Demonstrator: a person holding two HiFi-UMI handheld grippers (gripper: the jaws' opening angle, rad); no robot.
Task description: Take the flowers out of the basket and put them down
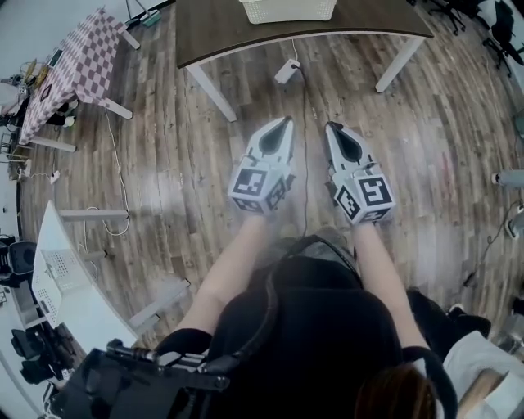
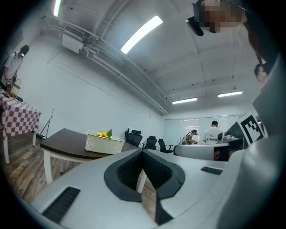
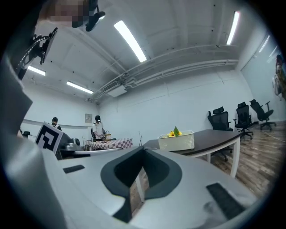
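A white basket (image 1: 286, 10) stands on the dark table (image 1: 237, 33) at the far edge of the head view. In the left gripper view the basket (image 2: 104, 143) shows yellow flowers (image 2: 103, 133) with a green leaf sticking out of its top; the right gripper view shows the same basket (image 3: 176, 141) and flowers (image 3: 173, 133). My left gripper (image 1: 285, 123) and right gripper (image 1: 332, 129) hang side by side over the wood floor, well short of the table. Both point toward it, jaws shut, nothing between them.
A table with a checkered cloth (image 1: 78, 65) stands at the left, and a white desk (image 1: 65, 286) sits at the lower left. A cable (image 1: 304, 123) and a white adapter (image 1: 287, 72) lie on the floor ahead. Black office chairs (image 3: 237, 117) and people stand in the background.
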